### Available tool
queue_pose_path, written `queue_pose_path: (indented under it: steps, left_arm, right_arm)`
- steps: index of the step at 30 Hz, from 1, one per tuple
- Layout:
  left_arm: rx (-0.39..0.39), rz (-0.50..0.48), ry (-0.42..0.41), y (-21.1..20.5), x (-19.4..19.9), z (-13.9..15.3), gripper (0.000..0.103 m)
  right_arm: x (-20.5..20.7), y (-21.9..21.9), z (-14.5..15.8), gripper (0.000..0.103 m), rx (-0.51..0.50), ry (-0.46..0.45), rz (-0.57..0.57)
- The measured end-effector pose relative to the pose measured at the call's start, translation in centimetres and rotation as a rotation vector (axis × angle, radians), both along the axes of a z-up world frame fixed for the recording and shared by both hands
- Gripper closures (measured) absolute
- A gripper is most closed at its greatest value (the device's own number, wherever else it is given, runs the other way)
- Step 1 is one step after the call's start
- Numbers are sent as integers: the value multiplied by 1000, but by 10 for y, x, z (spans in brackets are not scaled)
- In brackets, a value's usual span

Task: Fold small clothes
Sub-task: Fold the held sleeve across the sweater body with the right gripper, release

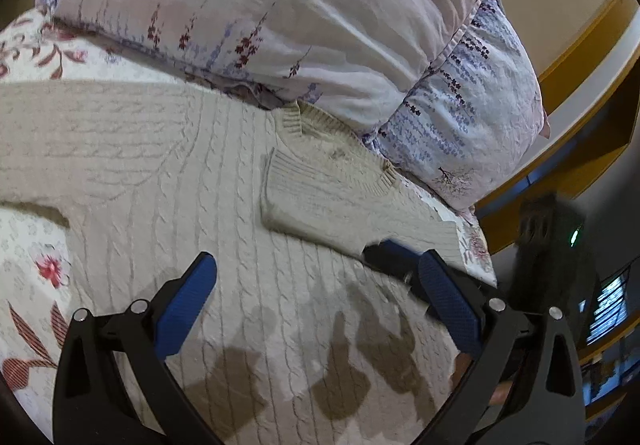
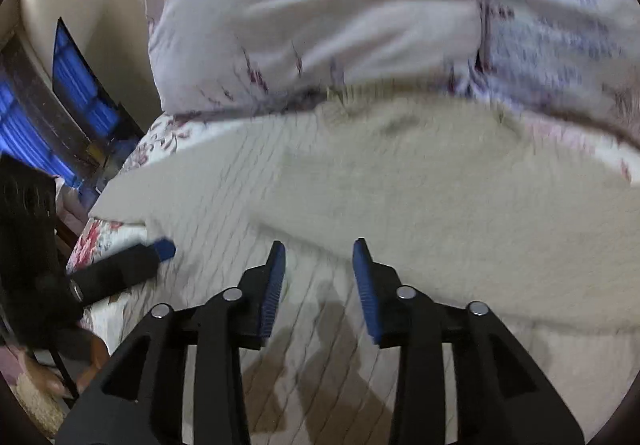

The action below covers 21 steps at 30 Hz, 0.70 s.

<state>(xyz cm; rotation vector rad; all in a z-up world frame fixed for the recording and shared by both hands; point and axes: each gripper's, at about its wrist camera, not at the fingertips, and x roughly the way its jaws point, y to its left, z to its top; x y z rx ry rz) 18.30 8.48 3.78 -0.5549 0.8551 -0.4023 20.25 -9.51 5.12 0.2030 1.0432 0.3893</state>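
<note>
1. Sweater (image 1: 168,181) flat on floral bedspread (image 1: 36,245), spreading beneath and ahead of both grippers; collar edge against pillow (image 1: 280,17).
2. Left gripper (image 1: 316,297) wide open, empty.
3. Right gripper (image 2: 319,277) partly open, empty, just short of folded sleeve (image 2: 440,205) edge.

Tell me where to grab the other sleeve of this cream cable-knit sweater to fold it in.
Probably near the cuff end of the unfolded sleeve, coming from its outer side. It lies flat and stretched out across the bedspread, while the other sleeve is already folded across the sweater's chest.
</note>
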Motion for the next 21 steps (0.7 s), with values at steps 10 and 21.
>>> queue_pose_path:
  steps: [10, 21]
  left_arm:
    - [-198, -17, 183, -15, 32, -27, 36]
    - [-223, 79, 276, -20, 67, -53, 84]
  right_arm:
    - [-57, -184, -13, 49, 431, 144, -621]
    - [-80, -249, -44, 73, 474, 114, -907]
